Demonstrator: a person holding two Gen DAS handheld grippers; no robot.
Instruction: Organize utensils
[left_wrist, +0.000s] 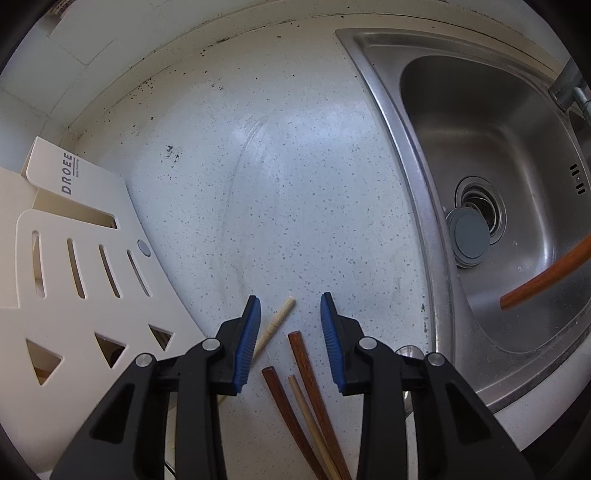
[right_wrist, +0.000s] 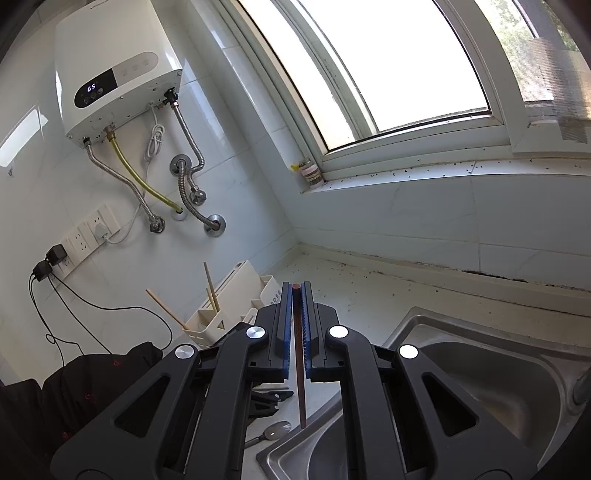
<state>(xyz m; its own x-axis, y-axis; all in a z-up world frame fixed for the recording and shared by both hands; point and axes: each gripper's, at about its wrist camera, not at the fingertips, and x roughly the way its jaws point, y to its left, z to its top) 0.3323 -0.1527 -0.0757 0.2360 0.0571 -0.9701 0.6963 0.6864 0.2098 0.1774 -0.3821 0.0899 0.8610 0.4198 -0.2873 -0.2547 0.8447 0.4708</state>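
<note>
My left gripper (left_wrist: 290, 306): jaws apart over loose chopsticks (left_wrist: 306, 387) on the counter beside the sink (left_wrist: 424, 229) | my right gripper (right_wrist: 296, 291): clamped on a dark chopstick (right_wrist: 298, 369) beside that sink's rim.

Speckled white desk (left_wrist: 295, 206) with dark specks along its back edge, steel sink (left_wrist: 491, 155) with a grey drain stopper (left_wrist: 470, 236) beside its drain, wall-mounted water heater (right_wrist: 110, 66) with braided hoses (right_wrist: 122, 177), wall sockets (right_wrist: 88, 232) with black plugs, bright window (right_wrist: 369, 62), small jar (right_wrist: 310, 171) on the sill
</note>
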